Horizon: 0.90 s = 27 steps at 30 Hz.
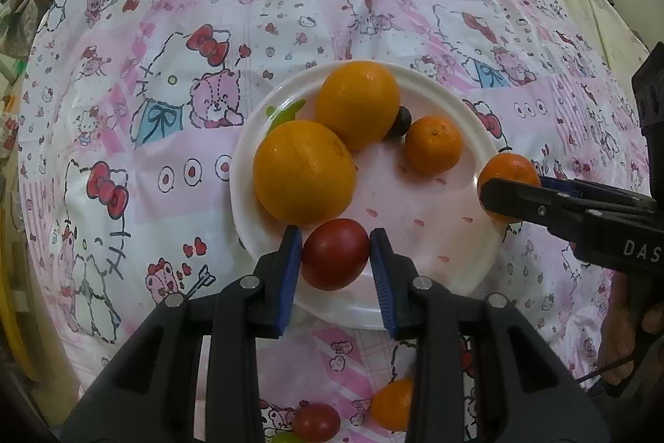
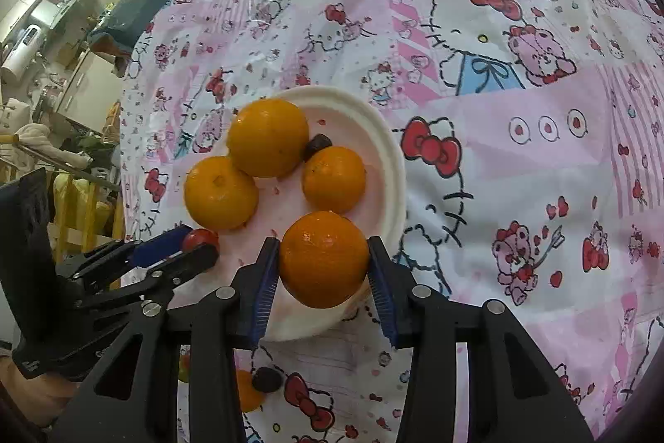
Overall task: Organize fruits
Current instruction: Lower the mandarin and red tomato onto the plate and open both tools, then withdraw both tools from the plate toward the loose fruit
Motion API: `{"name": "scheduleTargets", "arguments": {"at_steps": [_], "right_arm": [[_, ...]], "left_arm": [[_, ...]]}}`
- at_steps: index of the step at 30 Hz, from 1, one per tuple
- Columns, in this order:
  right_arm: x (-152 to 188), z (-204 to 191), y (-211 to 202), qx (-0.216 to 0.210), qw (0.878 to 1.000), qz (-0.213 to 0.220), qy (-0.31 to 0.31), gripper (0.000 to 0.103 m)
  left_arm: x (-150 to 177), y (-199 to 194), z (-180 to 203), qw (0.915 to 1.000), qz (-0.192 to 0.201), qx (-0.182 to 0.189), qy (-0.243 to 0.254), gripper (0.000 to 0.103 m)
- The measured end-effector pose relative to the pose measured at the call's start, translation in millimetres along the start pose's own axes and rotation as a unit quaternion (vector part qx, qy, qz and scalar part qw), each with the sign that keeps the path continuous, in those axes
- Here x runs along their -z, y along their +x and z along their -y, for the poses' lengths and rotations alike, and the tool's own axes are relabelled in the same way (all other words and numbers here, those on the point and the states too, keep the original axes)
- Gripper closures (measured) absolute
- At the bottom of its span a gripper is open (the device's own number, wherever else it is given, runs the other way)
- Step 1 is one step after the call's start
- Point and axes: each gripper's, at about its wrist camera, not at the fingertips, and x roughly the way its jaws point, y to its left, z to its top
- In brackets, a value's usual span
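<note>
My left gripper [image 1: 336, 234] is shut on a small red tomato [image 1: 335, 256] just above the near rim of a white plate [image 1: 415, 74]. The plate holds two big oranges [image 1: 305, 171], [image 1: 357, 104], a small mandarin [image 1: 433, 143] and a dark round fruit [image 1: 401, 119]. My right gripper [image 2: 319, 241] is shut on another mandarin [image 2: 323, 260] at the plate's [image 2: 390, 169] edge. In the right wrist view the left gripper [image 2: 199, 241] comes in from the left with the tomato [image 2: 200, 237]. In the left wrist view the right gripper [image 1: 514, 189] grips its mandarin [image 1: 508, 169].
A pink cartoon-print cloth [image 1: 174, 169] covers the table. Loose on it near me lie a mandarin [image 1: 392, 403], a red tomato [image 1: 317, 422], and a dark fruit [image 2: 267, 378]. A person's hand [image 1: 626, 339] holds the right gripper. Household clutter [image 2: 50, 77] stands beyond the table's left edge.
</note>
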Motion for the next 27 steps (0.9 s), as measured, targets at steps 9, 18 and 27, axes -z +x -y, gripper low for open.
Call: {"name": "scheduleTargets", "arguments": {"at_steps": [9,18,27], "right_arm": [[-4,-2,-9,-0.006,1.0,0.025,0.001,0.032],[-11,6,-30,-0.004,0.998,0.059,0.018,0.027],[-1,-2,-48,0.005,0.997,0.077,0.01,0.027]], "left_arm": [[0,0,0,0.9999,0.006,0.01,0.001,0.073],[-3,-11,0,0.9994,0.025,0.024,-0.006,0.028],[0,-31,-8,0.9981,0.058,0.015,-0.014,0.028]]}}
